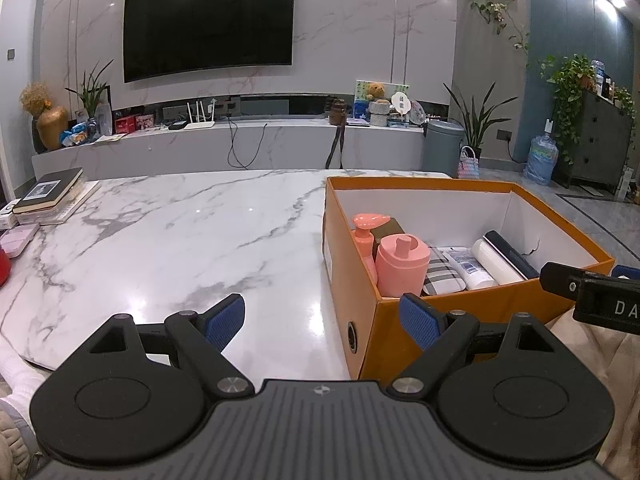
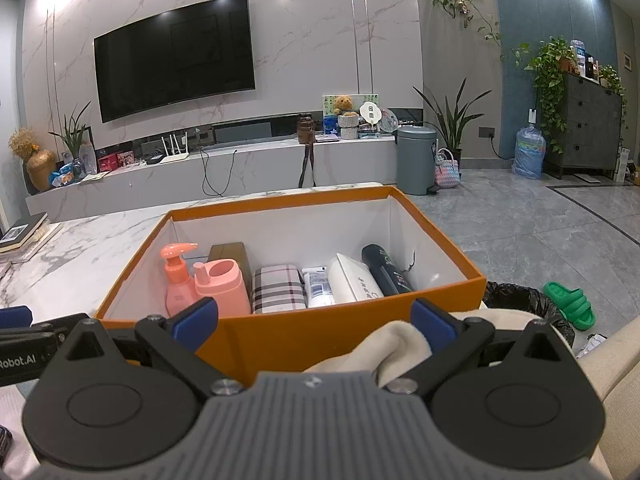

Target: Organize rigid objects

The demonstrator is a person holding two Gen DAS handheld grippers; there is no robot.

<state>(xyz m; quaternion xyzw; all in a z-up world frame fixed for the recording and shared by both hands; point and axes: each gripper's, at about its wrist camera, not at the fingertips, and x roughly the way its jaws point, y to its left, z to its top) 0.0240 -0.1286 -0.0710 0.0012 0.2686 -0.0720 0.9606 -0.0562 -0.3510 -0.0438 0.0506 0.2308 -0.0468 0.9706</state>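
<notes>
Both grippers, left (image 1: 322, 322) and right (image 2: 316, 320), hung with fingers spread wide and empty near the orange box (image 2: 320, 332), its row of toiletries packed along the near wall.

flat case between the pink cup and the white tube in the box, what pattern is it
A plaid check of beige, black and white stripes on the case; clearest in the right wrist view.

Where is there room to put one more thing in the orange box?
The far half of the orange box, behind the row, is bare. The near side is crowded from pink pump bottle to dark bottle. The marble table left of the box is bare too.
</notes>
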